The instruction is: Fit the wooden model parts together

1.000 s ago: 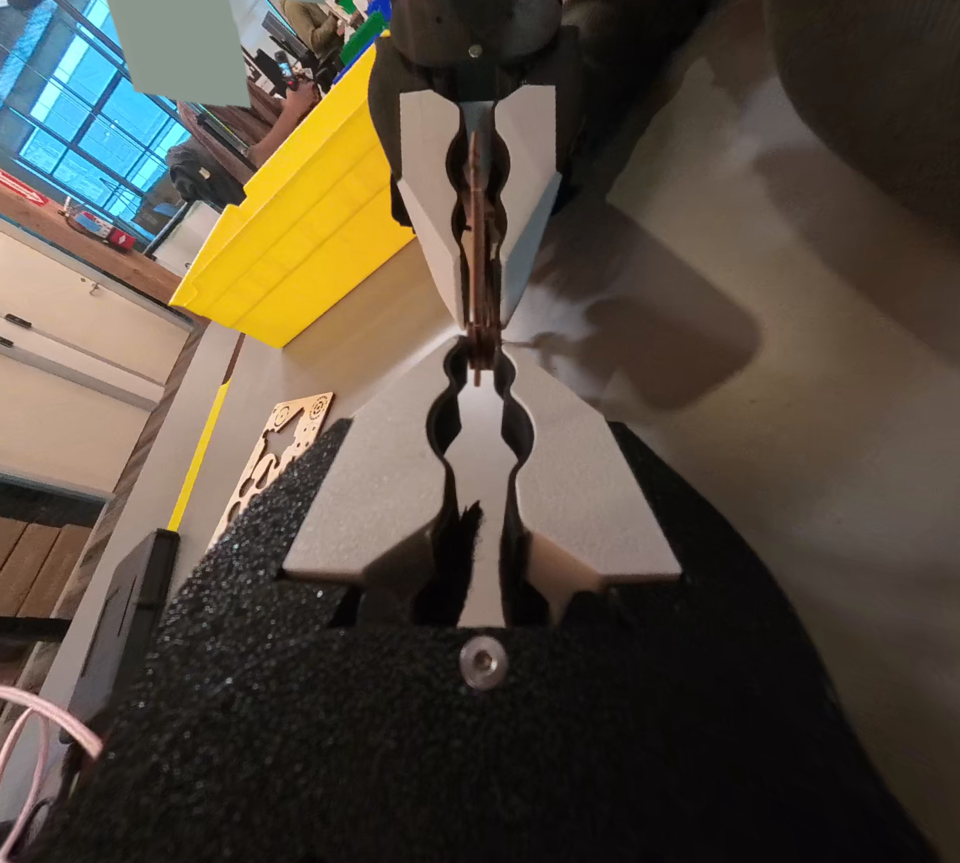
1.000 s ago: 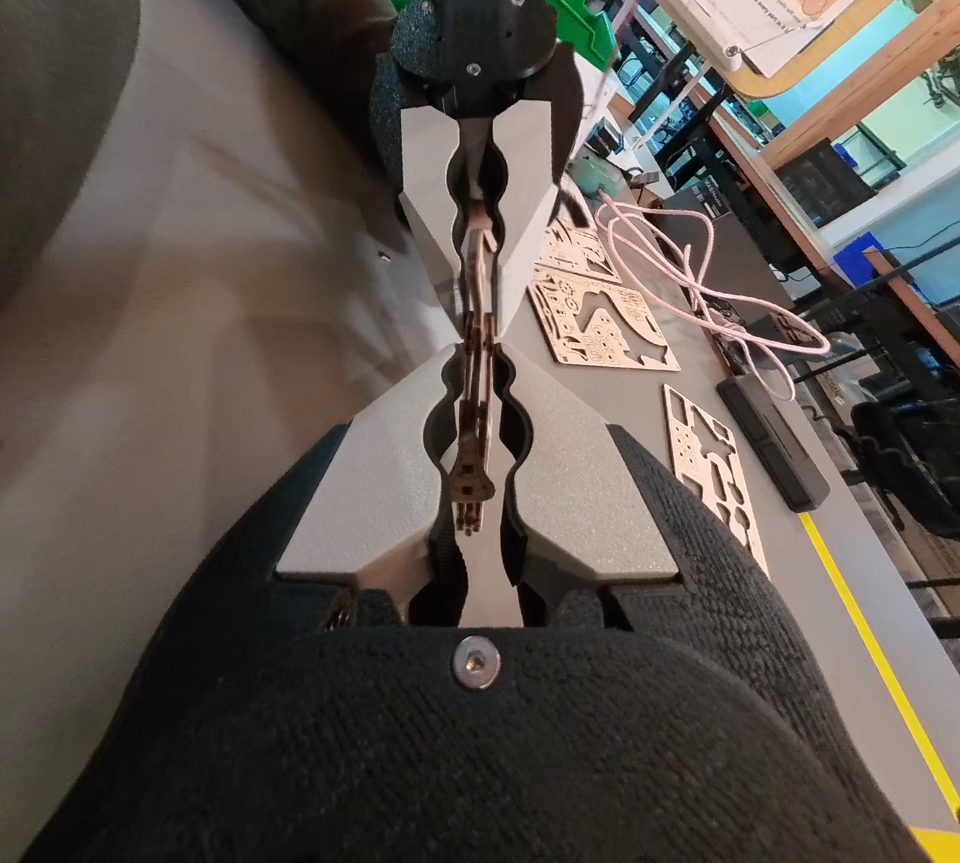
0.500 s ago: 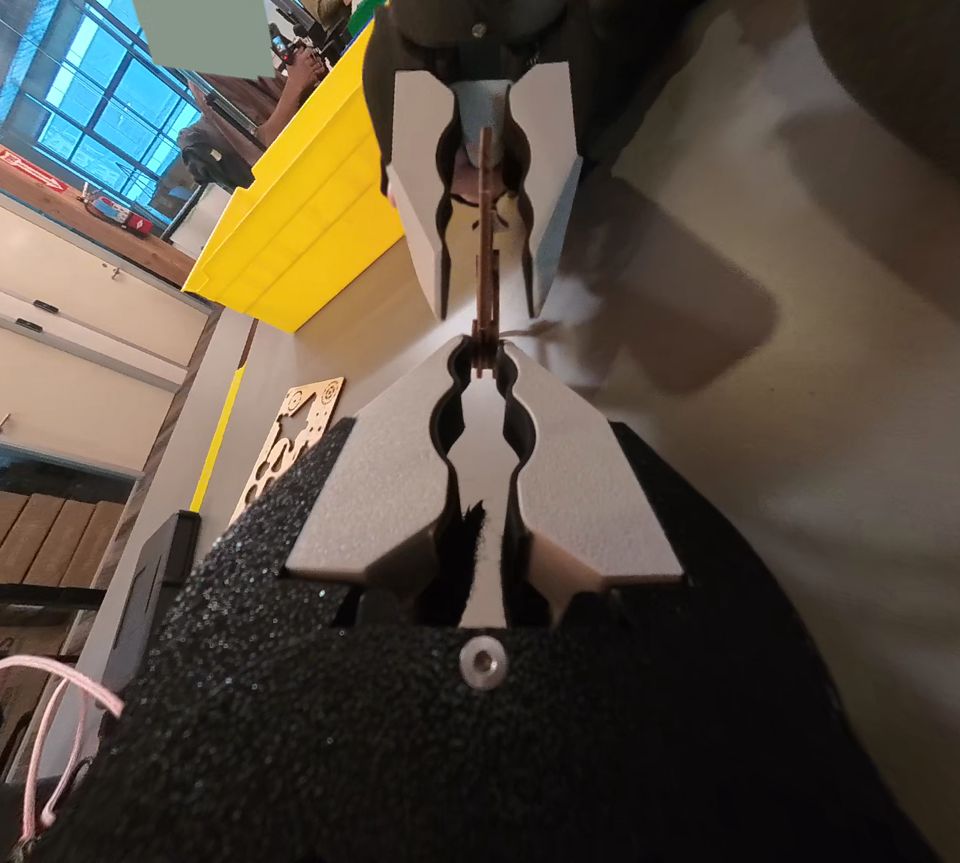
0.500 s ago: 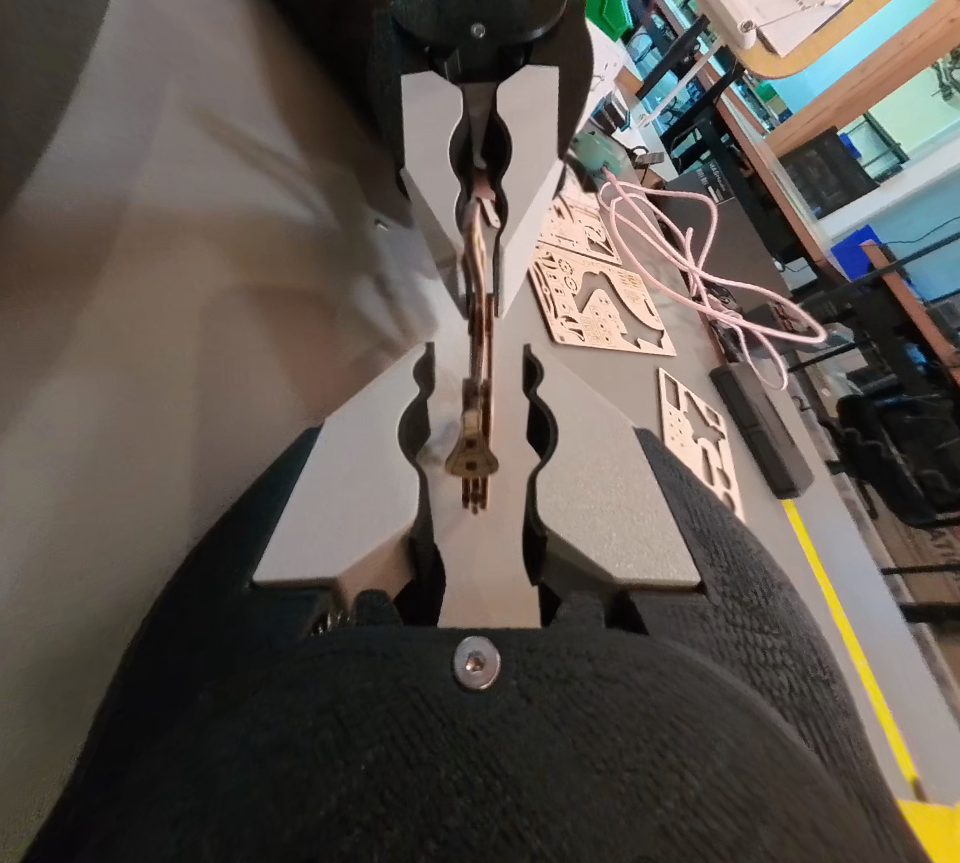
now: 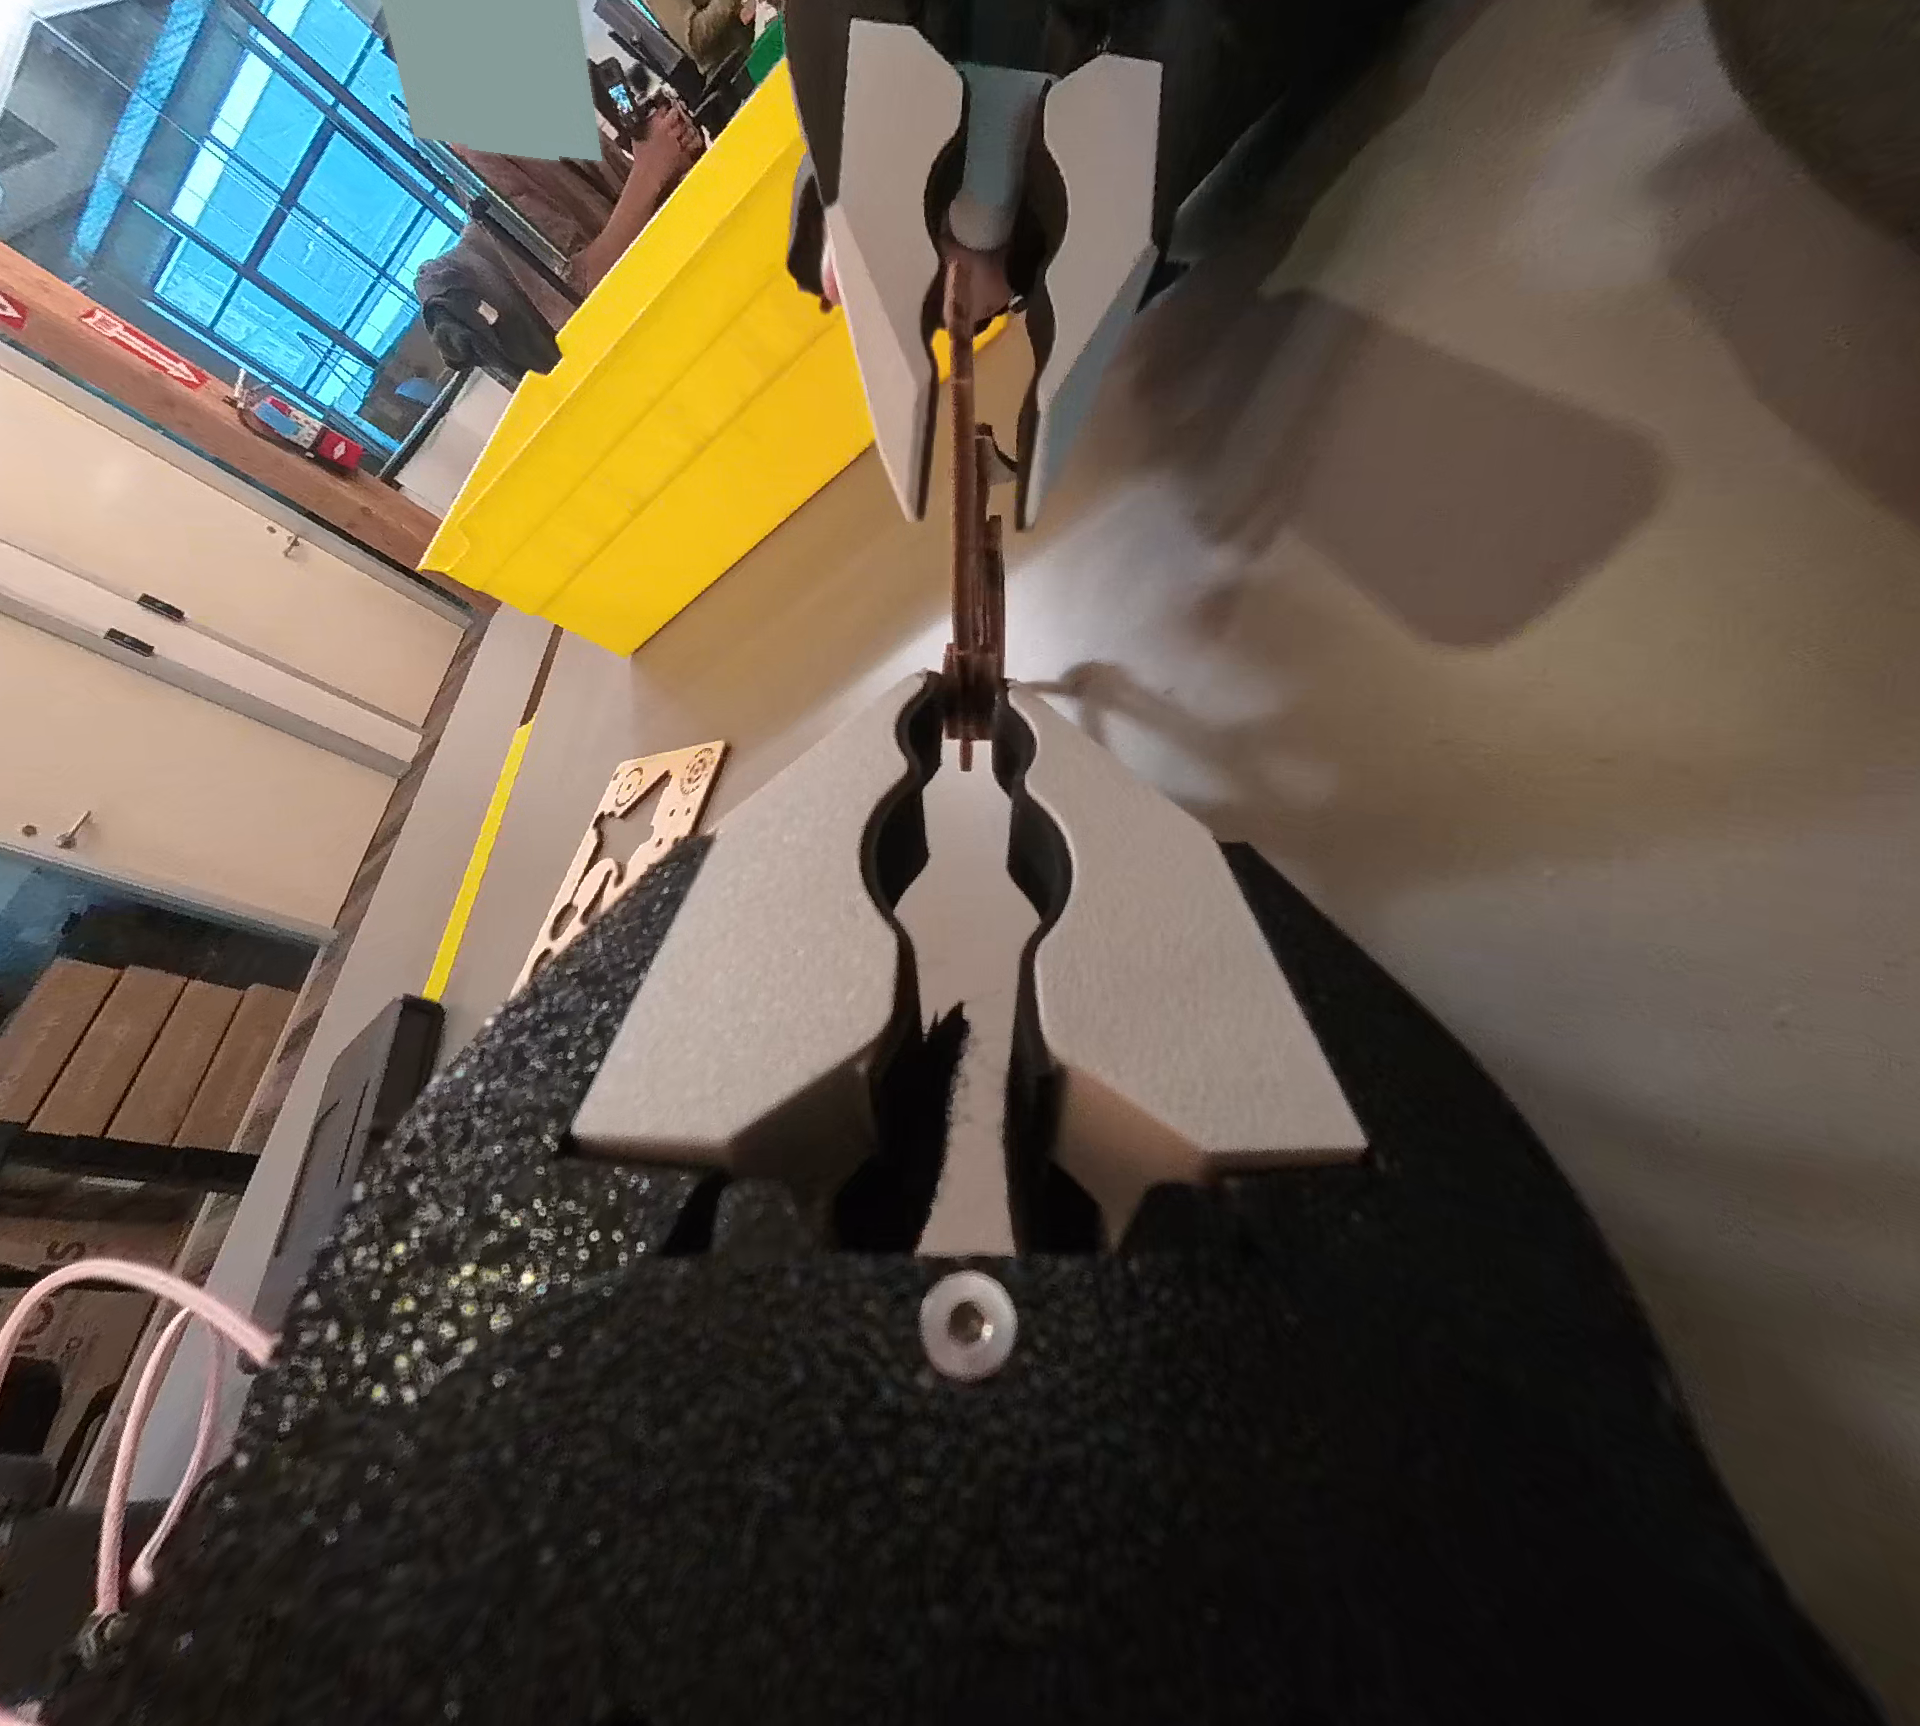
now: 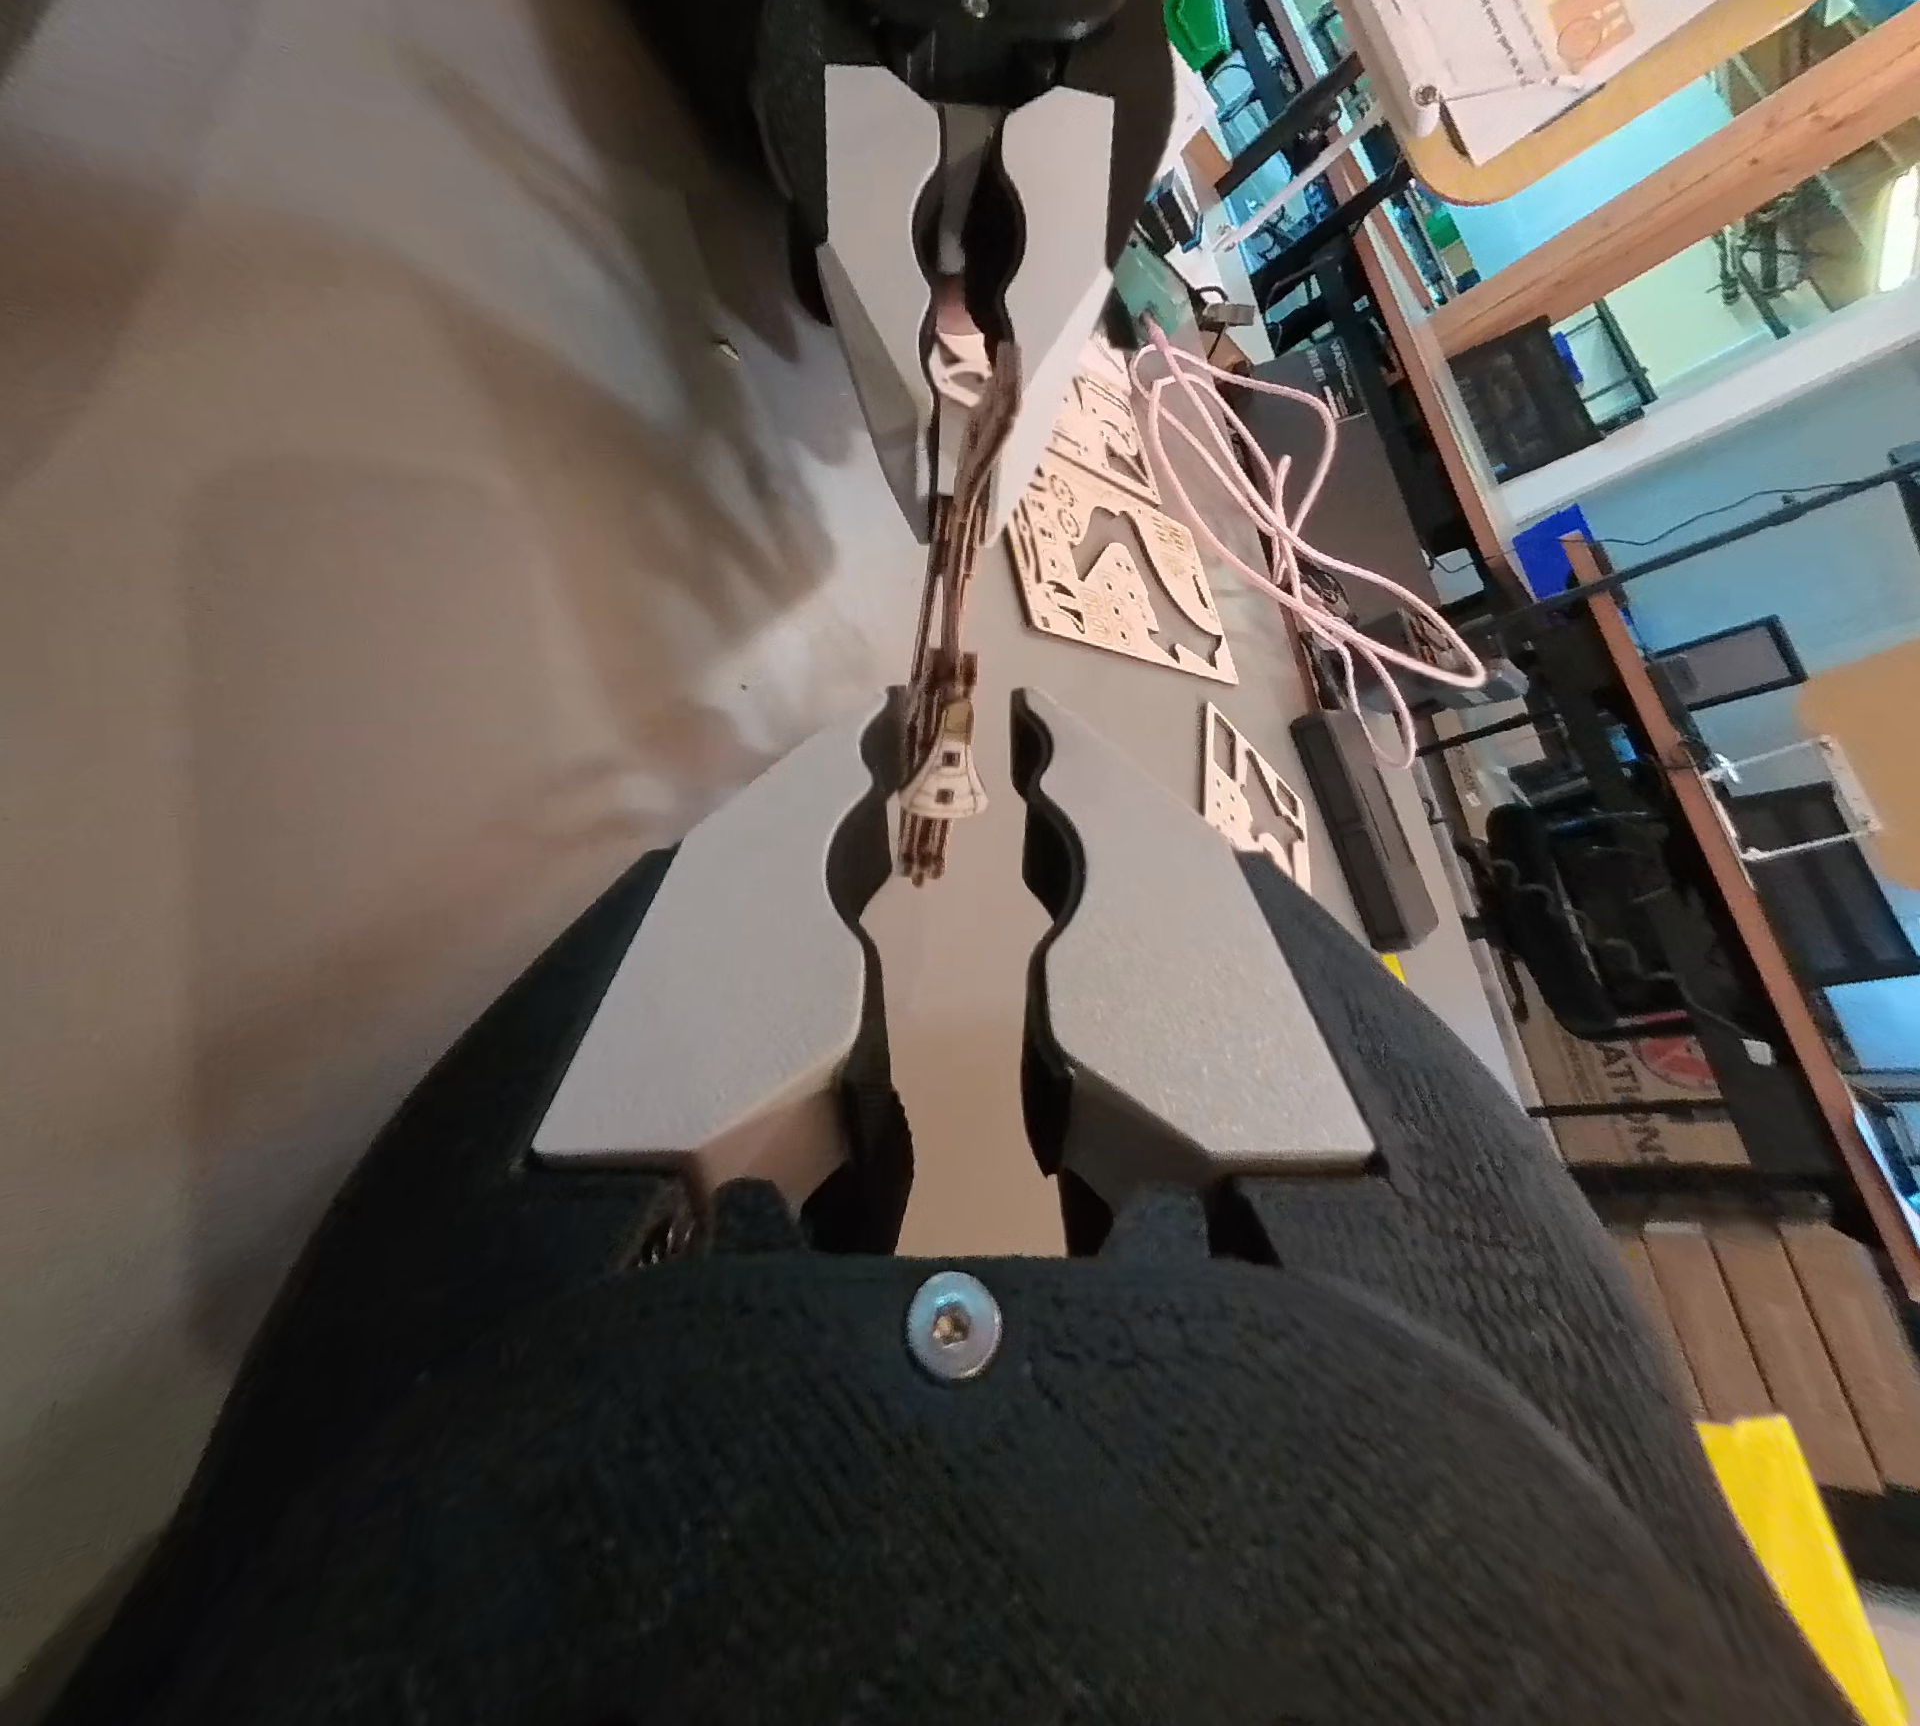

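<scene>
A slim wooden model assembly (image 5: pixel 977 554) of thin laser-cut parts runs between the two grippers, seen edge-on. My left gripper (image 5: pixel 964 700) is shut on its near end. In the right wrist view the left gripper (image 6: pixel 956 523) grips the assembly (image 6: pixel 940 637) from the far side, and the assembly's pale tip hangs toward the camera. My right gripper (image 6: pixel 951 700) is open; the tip sits between its fingers, close to the left one, contact unclear. In the left wrist view the right gripper (image 5: pixel 968 518) stands open around the part.
A yellow bin (image 5: pixel 665 429) stands on the table behind. Wooden part sheets (image 6: pixel 1122 575) (image 6: pixel 1252 793) lie flat on the grey table, one also in the left wrist view (image 5: pixel 634 824). A pink cord (image 6: pixel 1278 513) and a black device (image 6: pixel 1361 824) lie beside them. The grippers' ends are close to 4 cm from one another.
My right gripper has opened and let go of the wooden assembly, then drawn back a little. My left gripper has stayed shut on it.
</scene>
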Available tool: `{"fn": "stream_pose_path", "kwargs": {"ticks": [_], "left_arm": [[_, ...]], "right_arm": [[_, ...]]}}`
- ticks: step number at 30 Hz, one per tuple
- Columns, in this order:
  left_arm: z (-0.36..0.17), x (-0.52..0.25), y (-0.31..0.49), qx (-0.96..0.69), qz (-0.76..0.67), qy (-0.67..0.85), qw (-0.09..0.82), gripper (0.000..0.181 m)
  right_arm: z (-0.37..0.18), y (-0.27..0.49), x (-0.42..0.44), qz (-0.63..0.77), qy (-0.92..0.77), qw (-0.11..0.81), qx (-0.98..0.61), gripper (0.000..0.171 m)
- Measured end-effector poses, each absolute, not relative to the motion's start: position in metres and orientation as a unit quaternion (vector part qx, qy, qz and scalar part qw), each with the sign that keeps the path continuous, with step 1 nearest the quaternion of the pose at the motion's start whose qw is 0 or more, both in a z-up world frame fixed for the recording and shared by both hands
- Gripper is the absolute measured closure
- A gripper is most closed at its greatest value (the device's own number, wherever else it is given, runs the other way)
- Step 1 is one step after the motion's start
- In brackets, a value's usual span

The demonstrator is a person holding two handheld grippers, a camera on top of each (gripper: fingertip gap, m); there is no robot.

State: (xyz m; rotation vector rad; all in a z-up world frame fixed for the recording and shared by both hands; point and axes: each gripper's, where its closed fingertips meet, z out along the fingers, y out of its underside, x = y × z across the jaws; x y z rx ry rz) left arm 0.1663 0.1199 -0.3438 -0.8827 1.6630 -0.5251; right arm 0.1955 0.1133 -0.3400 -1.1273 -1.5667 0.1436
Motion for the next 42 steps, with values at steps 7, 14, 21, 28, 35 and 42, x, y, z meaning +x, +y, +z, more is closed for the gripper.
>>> {"fn": "stream_pose_path", "kwargs": {"ticks": [7, 14, 21, 28, 35, 42], "left_arm": [[-0.342, 0.167, 0.119, -0.367, -0.216, 0.706, 0.566, 0.175], [-0.345, 0.166, 0.125, -0.369, -0.185, 0.710, 0.570, 0.175], [-0.353, 0.161, 0.144, -0.369, -0.075, 0.720, 0.583, 0.175], [-0.372, 0.160, 0.139, -0.383, -0.011, 0.743, 0.549, 0.162], [-0.365, 0.152, 0.118, -0.506, -0.138, 0.681, 0.512, 0.116], [-0.319, 0.123, 0.115, -0.491, -0.202, 0.588, 0.610, 0.118]], "right_arm": [[-0.343, 0.115, 0.190, 0.050, -0.664, 0.571, -0.480, 0.164], [-0.343, 0.115, 0.190, 0.052, -0.661, 0.573, -0.482, 0.156], [-0.351, 0.120, 0.205, -0.032, -0.696, 0.557, -0.451, 0.133], [-0.350, 0.119, 0.217, -0.055, -0.717, 0.551, -0.423, 0.121], [-0.335, 0.125, 0.229, -0.048, -0.673, 0.554, -0.488, 0.112], [-0.320, 0.109, 0.205, 0.113, -0.454, 0.585, -0.662, 0.092]]}}
